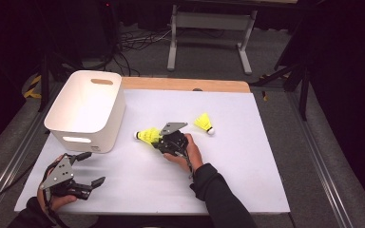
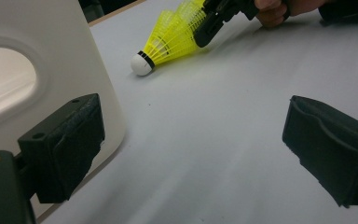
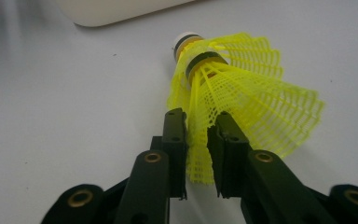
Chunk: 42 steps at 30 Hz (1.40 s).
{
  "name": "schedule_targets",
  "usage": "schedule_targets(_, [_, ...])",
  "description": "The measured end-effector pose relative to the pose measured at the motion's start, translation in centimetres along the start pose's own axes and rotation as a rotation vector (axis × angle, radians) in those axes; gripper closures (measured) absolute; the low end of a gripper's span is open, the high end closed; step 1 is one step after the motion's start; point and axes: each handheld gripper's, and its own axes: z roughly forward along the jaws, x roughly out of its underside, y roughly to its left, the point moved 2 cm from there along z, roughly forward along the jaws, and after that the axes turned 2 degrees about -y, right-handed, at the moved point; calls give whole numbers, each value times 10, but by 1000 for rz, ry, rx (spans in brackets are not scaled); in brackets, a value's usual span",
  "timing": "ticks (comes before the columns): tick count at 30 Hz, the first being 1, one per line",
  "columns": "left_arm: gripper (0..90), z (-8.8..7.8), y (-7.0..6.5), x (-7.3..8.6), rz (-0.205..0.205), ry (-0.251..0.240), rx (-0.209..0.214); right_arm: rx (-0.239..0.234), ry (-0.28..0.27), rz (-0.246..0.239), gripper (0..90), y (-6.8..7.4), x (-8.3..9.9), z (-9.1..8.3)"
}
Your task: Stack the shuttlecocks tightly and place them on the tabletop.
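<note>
Yellow shuttlecock skirt sits between the right gripper jaws.

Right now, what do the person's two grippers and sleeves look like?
Both the left gripper and the right gripper are black, each with two blocky jaws and a grey three-cornered plate on top. Brass-coloured rivets show at the right gripper's jaw joints. A thin black cable trails from each gripper. The person wears dark long sleeves.

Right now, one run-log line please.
right gripper: skirt of yellow shuttlecock between jaws | left gripper: open, idle by white bin | second shuttlecock: on table
</note>
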Motion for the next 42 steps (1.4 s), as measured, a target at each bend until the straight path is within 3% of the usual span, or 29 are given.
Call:
schedule_targets(5, [70,-1,-1,-1,2,-9,2,14,-4,13,652,-1,0,-6])
schedule_targets(10, [77,-2,-1,-1,3,-26,1,41,-22,-4,610,2,-3,-17])
schedule_targets(11, [76,-2,-1,-1,6,-25,-1,68,-28,-23,597,3,-4,-24])
schedule_targets(13, [75,-2,-1,-2,7,-24,-1,76,-30,-37,592,4,-4,-27])
schedule_targets(14, [74,-2,-1,-1,5,-25,-7,87,-40,-66,576,8,-3,-35])
schedule_targets(22, [75,0,-3,-1,14,-8,-10,104,-96,-85,563,13,0,-57])
schedule_targets(28, [75,1,-2,-1,15,-6,-9,131,-114,-143,531,16,4,-79])
schedule_targets(33, [75,1,-2,-1,21,-6,-11,151,-146,-161,515,19,6,-100])
schedule_targets(42, [76,1,-5,-3,39,-2,-4,165,-152,-187,493,23,14,-123])
